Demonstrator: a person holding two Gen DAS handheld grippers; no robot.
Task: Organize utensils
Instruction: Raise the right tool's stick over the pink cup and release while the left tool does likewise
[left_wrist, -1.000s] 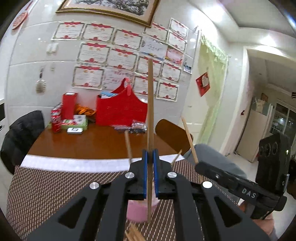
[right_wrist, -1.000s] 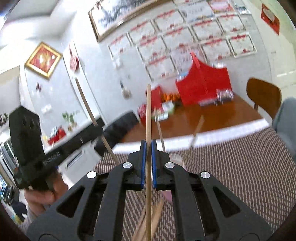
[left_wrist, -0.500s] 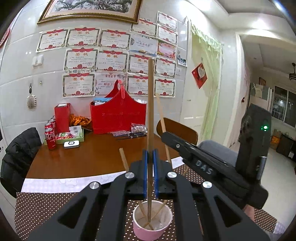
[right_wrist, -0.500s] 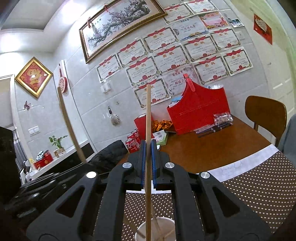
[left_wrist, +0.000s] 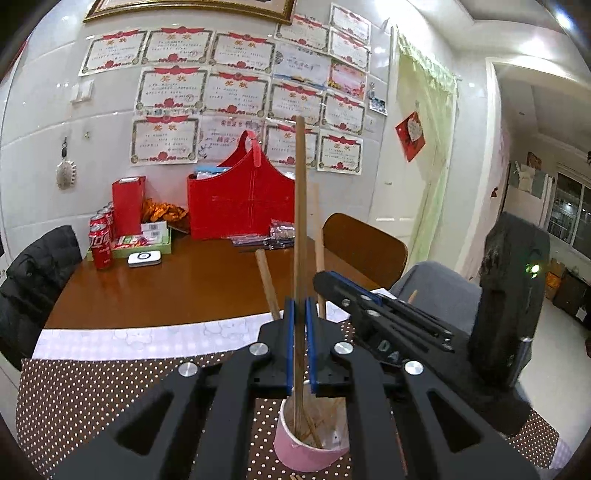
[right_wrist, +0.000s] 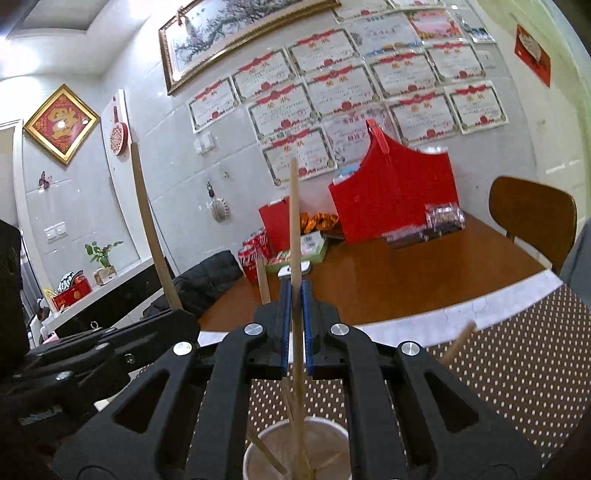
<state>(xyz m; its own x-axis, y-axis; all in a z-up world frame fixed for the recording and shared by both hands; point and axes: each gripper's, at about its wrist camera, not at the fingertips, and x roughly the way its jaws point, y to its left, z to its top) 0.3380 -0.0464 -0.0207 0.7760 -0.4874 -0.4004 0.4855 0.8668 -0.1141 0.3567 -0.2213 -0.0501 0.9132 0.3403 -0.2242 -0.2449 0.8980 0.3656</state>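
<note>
A wooden chopstick (left_wrist: 299, 236) is being gripped upright by the left tongs (left_wrist: 300, 343), its lower end being held inside the pink cup (left_wrist: 308, 448) on the dotted mat (left_wrist: 85, 398) of the bench (left_wrist: 177, 291). A second chopstick (right_wrist: 294, 280) is being clamped by the right tongs (right_wrist: 295, 332) above the same cup (right_wrist: 295, 448), where loose sticks are being kept.

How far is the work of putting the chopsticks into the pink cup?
Done: several chopsticks already lean inside the pink cup. In hand: the left tongs and the right tongs each hold one chopstick upright, lower ends inside the cup. Left: release both; a few more sticks seem to lie on the mat by the cup.
</note>
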